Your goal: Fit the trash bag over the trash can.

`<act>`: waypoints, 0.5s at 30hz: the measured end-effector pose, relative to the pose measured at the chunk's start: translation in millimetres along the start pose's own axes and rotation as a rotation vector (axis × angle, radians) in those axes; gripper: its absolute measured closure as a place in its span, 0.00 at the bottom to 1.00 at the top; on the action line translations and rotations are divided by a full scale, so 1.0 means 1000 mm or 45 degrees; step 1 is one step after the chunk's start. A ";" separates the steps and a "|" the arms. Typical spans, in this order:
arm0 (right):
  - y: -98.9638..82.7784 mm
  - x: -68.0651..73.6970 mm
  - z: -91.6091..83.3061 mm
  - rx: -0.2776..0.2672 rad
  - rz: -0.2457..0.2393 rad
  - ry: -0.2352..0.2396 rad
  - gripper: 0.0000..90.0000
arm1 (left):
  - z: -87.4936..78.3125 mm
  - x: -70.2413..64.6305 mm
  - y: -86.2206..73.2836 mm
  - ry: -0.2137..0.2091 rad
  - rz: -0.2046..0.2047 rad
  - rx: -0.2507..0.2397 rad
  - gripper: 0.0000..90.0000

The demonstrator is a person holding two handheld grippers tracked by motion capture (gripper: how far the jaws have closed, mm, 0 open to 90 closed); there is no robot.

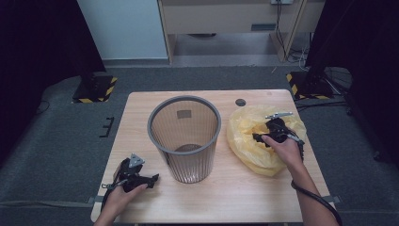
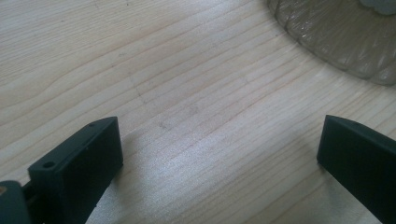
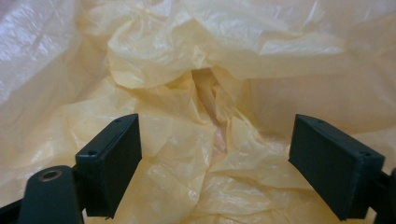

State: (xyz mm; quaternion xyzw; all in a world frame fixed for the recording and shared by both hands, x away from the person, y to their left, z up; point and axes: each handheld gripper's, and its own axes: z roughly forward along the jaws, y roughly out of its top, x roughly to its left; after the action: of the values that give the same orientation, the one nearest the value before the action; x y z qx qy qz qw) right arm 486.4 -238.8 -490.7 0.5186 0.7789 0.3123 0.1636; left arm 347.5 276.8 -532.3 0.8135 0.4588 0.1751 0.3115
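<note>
A: Nearest the camera, what does the left hand have?

B: The left gripper [image 1: 151,179] lies low at the near left of the wooden table [image 1: 244,193]. Its jaws stand wide apart over bare wood, with nothing between them.

A: And the other one?

B: The right gripper [image 3: 215,158] hangs over the yellow plastic bag [image 1: 249,141], pointing down into its folds. Its jaws are spread apart too; crumpled film lies between them, but the pads do not press on it.

A: How does the bag look?

B: It is thin, translucent, pale yellow and heavily creased, bunched in a loose heap on the right half of the table, just beside the wastebasket [image 1: 184,139].

A: The basket?

B: It is grey mesh with a solid rim, upright at the table's middle, apart from the left gripper.

A: Beyond the table?

B: Dark grey carpet [image 1: 56,136], black drapes at both sides, black-and-yellow striped stand feet [image 1: 94,89], and a pale wall with light wooden furniture [image 1: 226,19] at the back.
</note>
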 end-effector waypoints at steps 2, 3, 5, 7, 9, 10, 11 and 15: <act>-0.003 0.001 0.004 0.019 0.002 0.004 0.16 | 0.000 0.000 0.000 0.000 0.000 0.000 0.00; -0.004 0.001 0.006 0.026 0.000 0.006 0.16 | 0.000 0.000 0.000 0.000 0.000 0.000 0.00; -0.007 0.002 0.011 0.041 -0.009 -0.007 0.14 | 0.000 0.000 0.000 0.000 0.000 0.000 0.00; -0.012 0.002 0.020 0.068 -0.007 -0.017 0.11 | 0.000 0.000 0.000 0.001 -0.001 0.000 0.00; -0.015 0.001 0.025 0.080 -0.009 -0.021 0.10 | 0.000 0.000 0.000 0.002 -0.002 -0.001 0.00; -0.015 0.001 0.025 0.080 -0.009 -0.021 0.10 | 0.000 0.000 0.000 0.002 -0.003 -0.001 0.00; -0.016 0.001 0.027 0.081 -0.002 -0.021 0.09 | 0.000 0.000 0.000 0.003 -0.003 -0.002 0.00; -0.019 0.001 0.032 0.069 -0.013 -0.030 0.08 | 0.000 0.000 0.000 0.004 -0.004 -0.002 0.00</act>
State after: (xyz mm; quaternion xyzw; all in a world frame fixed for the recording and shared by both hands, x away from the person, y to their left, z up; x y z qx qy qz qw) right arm 491.3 -232.7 -526.9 0.5226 0.7877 0.2842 0.1601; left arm 347.4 276.5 -532.4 0.8123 0.4604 0.1762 0.3117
